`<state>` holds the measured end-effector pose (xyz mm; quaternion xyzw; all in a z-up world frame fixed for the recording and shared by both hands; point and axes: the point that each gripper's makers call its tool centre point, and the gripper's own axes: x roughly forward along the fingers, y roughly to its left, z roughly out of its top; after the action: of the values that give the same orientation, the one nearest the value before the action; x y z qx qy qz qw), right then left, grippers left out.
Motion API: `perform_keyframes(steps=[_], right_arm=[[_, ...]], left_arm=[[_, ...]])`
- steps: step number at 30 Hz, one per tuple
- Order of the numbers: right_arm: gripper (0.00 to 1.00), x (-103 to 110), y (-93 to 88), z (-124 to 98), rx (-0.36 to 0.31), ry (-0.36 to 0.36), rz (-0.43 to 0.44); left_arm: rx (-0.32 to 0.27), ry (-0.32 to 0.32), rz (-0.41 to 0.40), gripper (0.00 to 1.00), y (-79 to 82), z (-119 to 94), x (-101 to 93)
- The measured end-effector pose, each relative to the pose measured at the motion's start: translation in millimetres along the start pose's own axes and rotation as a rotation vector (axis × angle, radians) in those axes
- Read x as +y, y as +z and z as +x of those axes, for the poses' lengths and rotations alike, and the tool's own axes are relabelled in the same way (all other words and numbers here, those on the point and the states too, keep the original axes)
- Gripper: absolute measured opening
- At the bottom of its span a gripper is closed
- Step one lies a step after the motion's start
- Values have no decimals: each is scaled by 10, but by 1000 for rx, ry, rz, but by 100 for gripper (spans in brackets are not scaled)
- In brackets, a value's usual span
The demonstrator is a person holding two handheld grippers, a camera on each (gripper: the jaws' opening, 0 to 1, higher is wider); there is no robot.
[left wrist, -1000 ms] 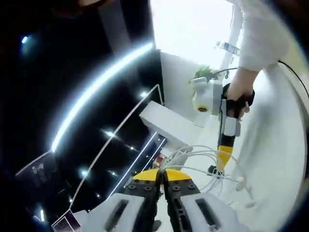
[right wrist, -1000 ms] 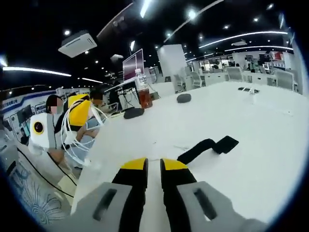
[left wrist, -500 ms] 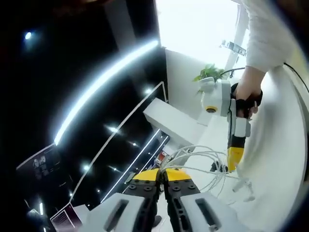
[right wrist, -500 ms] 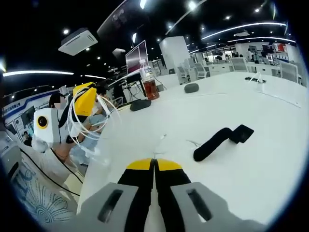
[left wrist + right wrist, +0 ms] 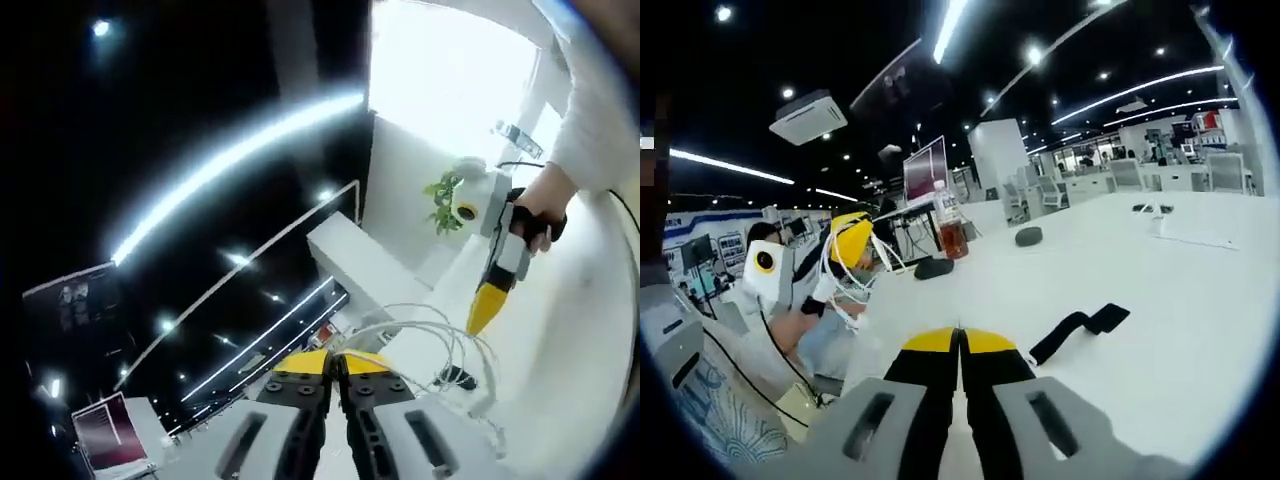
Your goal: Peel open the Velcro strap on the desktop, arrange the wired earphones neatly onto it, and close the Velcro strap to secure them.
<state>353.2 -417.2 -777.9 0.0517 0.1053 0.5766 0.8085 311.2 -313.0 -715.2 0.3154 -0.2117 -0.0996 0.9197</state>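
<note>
Wired earphones (image 5: 430,335): thin white cable in loose loops, pinched at the tips of the left gripper (image 5: 335,362), whose jaws are closed on the bundle; the loops hang off to its right in the left gripper view. In the right gripper view the same bundle (image 5: 855,280) drapes around the left gripper's yellow tips (image 5: 850,240), held up clear of the table.

Handling guess: cable is very light and limp, springs back out of its coil, tangles easily. Best held across all the loops at one pinch point, not by a single strand; earbuds and plug will dangle. Don't tug, thin wire is fragile.

Right gripper (image 5: 960,340): jaws pressed together, nothing between them. In the left gripper view it (image 5: 484,308) points down at the coil, held by the person's hand (image 5: 535,205).

Velcro strap (image 5: 1077,331): black, soft fabric band, lying flat and opened out on the white desktop (image 5: 1180,300), wider tab at its far end, ahead and right of the right gripper, apart from it. Judgement: it is floppy and light, so it may slide on the smooth top; the cable bundle still needs to come down across its middle.

Background: a dark mouse-like object (image 5: 1028,235) and a bottle (image 5: 951,235) farther back on the table.
</note>
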Motion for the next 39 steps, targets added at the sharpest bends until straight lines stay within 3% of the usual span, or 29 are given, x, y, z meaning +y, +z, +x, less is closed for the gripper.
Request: perform_keyframes(steps=[7, 11, 16, 20, 26, 35, 39], right_arm=[[3, 19, 310, -409, -110, -49, -17], [3, -101, 351, -650, -120, -133, -72], [3, -228, 402, -913, -162, -181, -38], [3, -396, 255, -1029, -148, -242, 25], [3, -482, -61, -1009, -70, -253, 117], [4, -688, -316, -968, 29, -310, 95], [8, -757, -372, -1014, 75, -342, 26]], left_arm=[[-17, -66, -56, 7, 61, 117, -215], [-42, -109, -67, 7, 118, 158, -375], [-54, -151, -73, 7, 146, 184, -537], [-62, -178, -92, 7, 172, 205, -651], [-63, -221, -95, 7, 183, 221, -840], [-55, -234, -113, 7, 142, 212, -886], [-71, -239, -118, 7, 193, 236, -866]])
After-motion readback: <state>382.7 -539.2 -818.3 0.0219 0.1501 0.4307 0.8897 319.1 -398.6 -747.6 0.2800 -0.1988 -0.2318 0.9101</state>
